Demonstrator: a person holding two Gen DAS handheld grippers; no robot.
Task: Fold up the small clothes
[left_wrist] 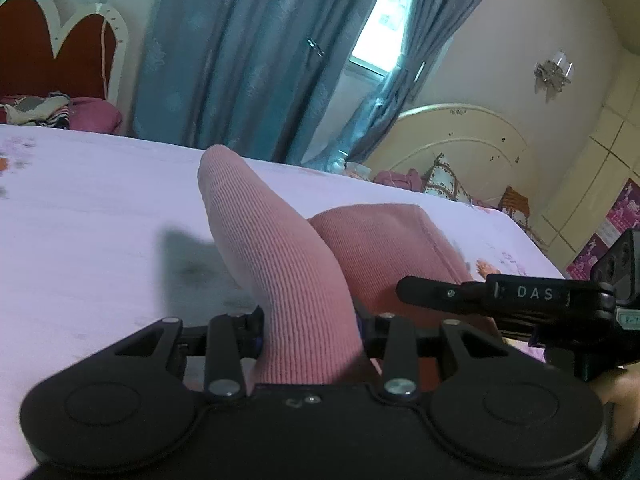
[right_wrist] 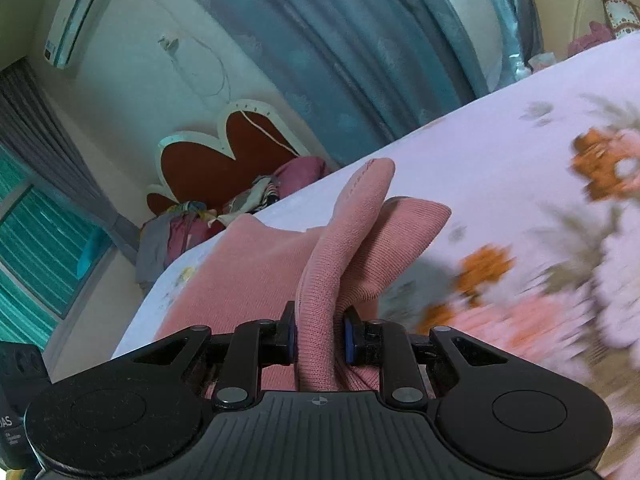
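Note:
A pink ribbed knit garment (left_wrist: 380,240) lies on a bed with a pale floral sheet (left_wrist: 88,208). My left gripper (left_wrist: 308,328) is shut on a fold of the garment that stands up between its jaws (left_wrist: 276,248). My right gripper (right_wrist: 318,336) is shut on another raised fold of the same garment (right_wrist: 340,240), and the rest of the cloth (right_wrist: 248,264) lies flat on the sheet (right_wrist: 500,152). The right gripper's body also shows at the right of the left wrist view (left_wrist: 520,296), close beside the left one.
Blue curtains (left_wrist: 240,48) and a window hang behind the bed. A red heart-shaped headboard (right_wrist: 224,160) with piled clothes (right_wrist: 192,220) stands past the bed's edge. A cream headboard with pillows (left_wrist: 452,152) is at the far right. An air conditioner (right_wrist: 80,16) is on the wall.

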